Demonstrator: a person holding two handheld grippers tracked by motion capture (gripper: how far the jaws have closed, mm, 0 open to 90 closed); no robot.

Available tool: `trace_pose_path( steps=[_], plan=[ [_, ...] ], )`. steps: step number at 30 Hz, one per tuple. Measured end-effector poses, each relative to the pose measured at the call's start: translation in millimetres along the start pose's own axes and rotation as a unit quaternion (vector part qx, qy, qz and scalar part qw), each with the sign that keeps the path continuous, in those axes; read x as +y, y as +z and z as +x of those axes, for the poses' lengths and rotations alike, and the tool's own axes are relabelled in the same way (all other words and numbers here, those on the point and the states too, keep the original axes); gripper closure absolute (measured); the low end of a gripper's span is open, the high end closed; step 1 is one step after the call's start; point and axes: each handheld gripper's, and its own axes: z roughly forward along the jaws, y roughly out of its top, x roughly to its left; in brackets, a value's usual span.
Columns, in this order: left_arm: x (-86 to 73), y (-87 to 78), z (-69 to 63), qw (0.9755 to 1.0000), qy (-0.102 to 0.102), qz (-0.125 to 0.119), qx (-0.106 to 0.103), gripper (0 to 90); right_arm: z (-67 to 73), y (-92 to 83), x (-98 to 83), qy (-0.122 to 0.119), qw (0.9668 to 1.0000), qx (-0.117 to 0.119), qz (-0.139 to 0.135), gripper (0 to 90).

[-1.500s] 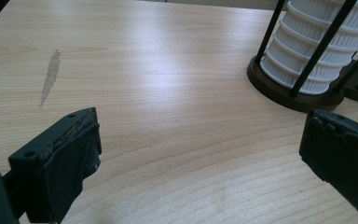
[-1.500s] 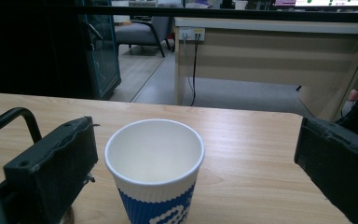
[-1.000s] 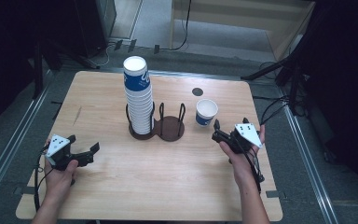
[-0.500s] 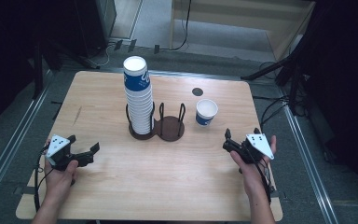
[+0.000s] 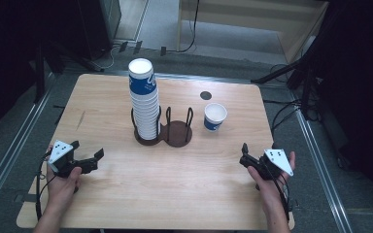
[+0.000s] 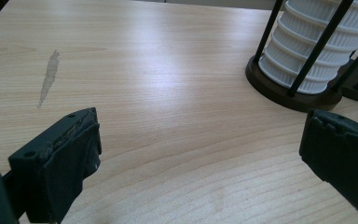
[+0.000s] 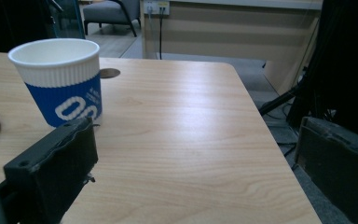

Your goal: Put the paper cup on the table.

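On the desk (image 5: 126, 194), the left gripper (image 5: 85, 164) is held wide open and empty near the stack (image 5: 144, 104), while the upright cup (image 5: 215, 116) stands ahead-left of the right gripper (image 5: 245, 158), nearer it, jaws spread with nothing held.

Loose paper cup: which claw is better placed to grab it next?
Right, probably. The right claw is open on the paper cup's side of the table; the left claw sits beyond the cup holder.
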Motion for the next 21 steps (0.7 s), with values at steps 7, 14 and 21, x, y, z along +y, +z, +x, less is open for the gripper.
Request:
trace_pose_path(
  steps=[7,14,21],
  plan=[
    [-0.1,0.1,0.1,1.0000,-0.001,-0.001,0.000,0.0,-8.1,-5.7,-8.8,0.004,0.9999,-0.006,0.009,0.0],
    [-0.1,0.0,0.1,1.0000,-0.001,-0.001,0.000,0.0,-11.9,-12.7,-13.9,0.003,0.9999,-0.008,0.015,0.0],
    [-0.1,-0.2,-0.2,1.0000,0.000,0.001,0.000,0.0,-13.9,-18.3,-19.7,0.000,0.9996,-0.010,0.025,0.0]
  ],
)
